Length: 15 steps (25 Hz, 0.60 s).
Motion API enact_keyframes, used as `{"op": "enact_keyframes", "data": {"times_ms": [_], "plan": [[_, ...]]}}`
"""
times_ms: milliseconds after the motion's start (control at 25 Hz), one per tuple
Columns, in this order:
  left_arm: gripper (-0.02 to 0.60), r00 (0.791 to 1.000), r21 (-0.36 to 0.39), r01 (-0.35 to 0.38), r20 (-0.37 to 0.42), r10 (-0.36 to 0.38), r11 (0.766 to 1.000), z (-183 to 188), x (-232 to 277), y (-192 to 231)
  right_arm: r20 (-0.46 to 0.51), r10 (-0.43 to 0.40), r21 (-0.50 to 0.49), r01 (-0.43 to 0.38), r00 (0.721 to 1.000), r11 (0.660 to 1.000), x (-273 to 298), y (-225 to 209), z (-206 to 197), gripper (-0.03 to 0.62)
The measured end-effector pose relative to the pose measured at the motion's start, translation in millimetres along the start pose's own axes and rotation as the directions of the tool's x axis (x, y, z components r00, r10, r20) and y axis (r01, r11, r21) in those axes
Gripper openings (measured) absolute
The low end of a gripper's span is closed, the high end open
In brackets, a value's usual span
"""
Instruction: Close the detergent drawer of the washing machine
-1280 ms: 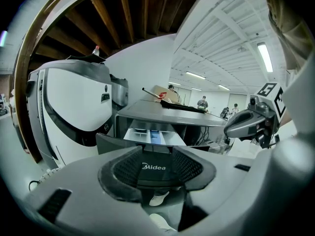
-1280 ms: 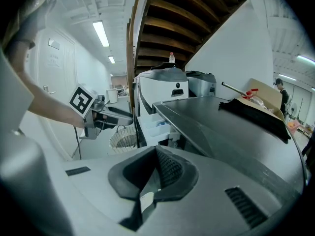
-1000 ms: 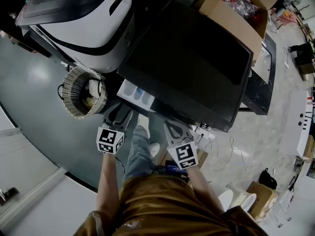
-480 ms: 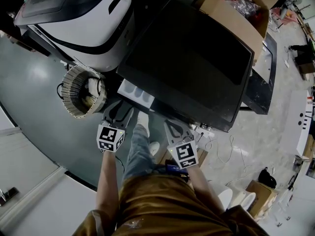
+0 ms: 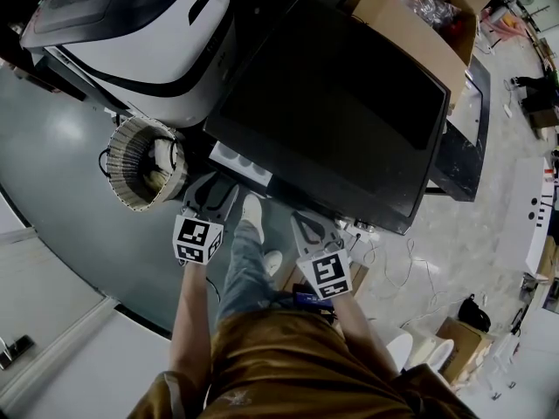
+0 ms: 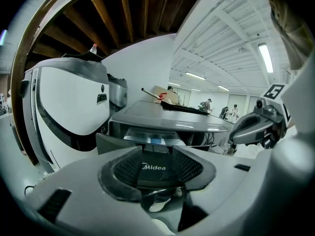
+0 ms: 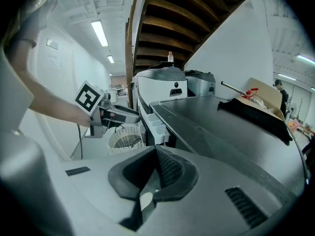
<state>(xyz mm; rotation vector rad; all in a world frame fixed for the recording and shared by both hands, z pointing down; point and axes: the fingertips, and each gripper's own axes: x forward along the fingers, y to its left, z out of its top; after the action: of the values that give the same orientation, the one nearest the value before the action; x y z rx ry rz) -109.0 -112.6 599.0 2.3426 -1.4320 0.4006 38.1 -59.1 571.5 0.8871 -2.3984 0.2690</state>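
The washing machine [image 5: 341,120] has a dark top. Its detergent drawer [image 5: 238,162] sticks out a short way at the front left corner, with pale compartments [image 6: 153,139] showing. My left gripper [image 5: 212,190] is right at the drawer's front, jaws open. In the left gripper view the dark "Midea" drawer panel [image 6: 156,170] fills the gap between the left gripper's [image 6: 156,157] pads. My right gripper [image 5: 312,225] hangs to the right in front of the machine, its jaws shut on nothing. From the right gripper [image 7: 156,150] view the drawer [image 7: 156,127] shows past the left gripper [image 7: 115,114].
A round woven basket [image 5: 144,166] stands on the floor left of the drawer. A white machine [image 5: 140,42] is beyond it. A cardboard box [image 5: 419,20] sits behind the washer. The person's shoe [image 5: 253,209] is between the grippers. Cables [image 5: 393,273] lie to the right.
The left gripper has moved forward toward the machine, and the drawer now sticks out less than before. The right gripper has barely moved.
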Motion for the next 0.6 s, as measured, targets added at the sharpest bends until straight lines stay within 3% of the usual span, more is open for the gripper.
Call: {"op": "enact_keyframes", "data": {"times_ms": [600], "plan": [[0.195,1.0,-0.013,-0.001,0.01,0.001,1.0,10.1,21.2,4.6,-0.004,-0.022,0.018,0.022,1.0,1.0,1.6,-12.5,-2.8,0.012]]}}
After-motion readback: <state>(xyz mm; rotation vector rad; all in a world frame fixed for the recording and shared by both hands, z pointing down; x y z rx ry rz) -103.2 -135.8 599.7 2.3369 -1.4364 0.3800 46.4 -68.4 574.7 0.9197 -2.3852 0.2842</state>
